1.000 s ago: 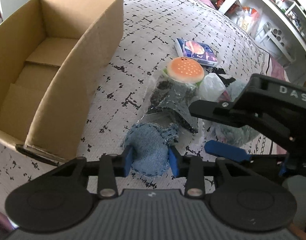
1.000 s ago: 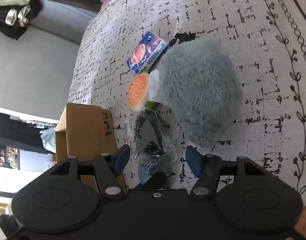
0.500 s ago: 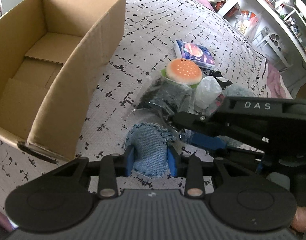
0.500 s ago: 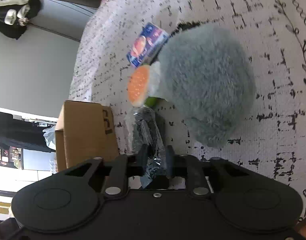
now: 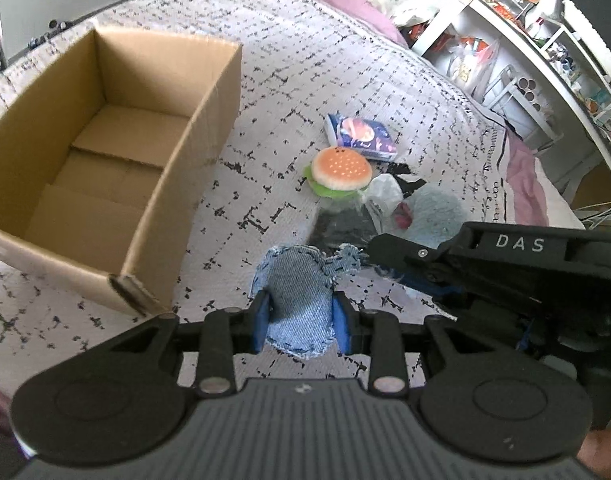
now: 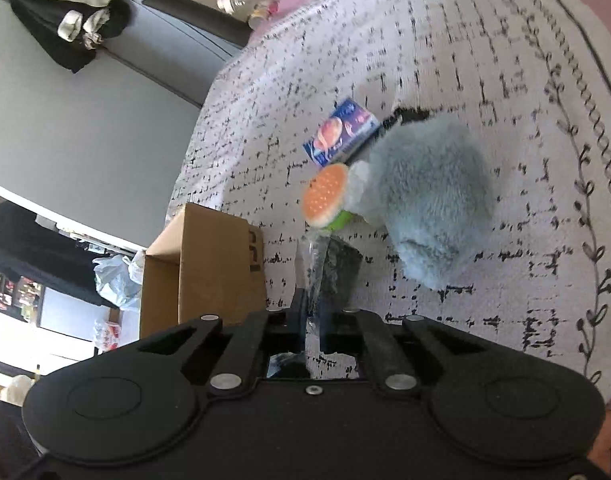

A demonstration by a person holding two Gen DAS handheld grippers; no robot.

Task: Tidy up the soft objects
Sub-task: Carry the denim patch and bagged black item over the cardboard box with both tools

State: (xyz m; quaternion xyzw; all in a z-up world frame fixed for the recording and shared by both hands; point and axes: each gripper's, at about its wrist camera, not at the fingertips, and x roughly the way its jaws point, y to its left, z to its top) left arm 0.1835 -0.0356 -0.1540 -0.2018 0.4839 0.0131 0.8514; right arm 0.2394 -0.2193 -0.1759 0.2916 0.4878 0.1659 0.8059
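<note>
Patterned bedspread [image 5: 305, 60] fills the left wrist view, with the open cardboard box [image 5: 209, 92] at upper left, the burger toy [image 5: 341, 168] and a blue packet [image 5: 363, 134] mid-frame, and the left gripper [image 5: 301, 322] at lower centre clamped narrow on the denim pouch [image 5: 301, 292], while the right gripper [image 5: 405, 276] comes in from the right beside it. Right wrist view: same bedspread [image 6: 445, 40], grey plush [image 6: 429, 200] right of centre touching the burger toy [image 6: 325, 196], box [image 6: 213, 264] at left; the right gripper [image 6: 311, 320], whose jaws have just been closing, pinches the clear plastic bag [image 6: 315, 268] of dark contents, nearly fully closed.
</note>
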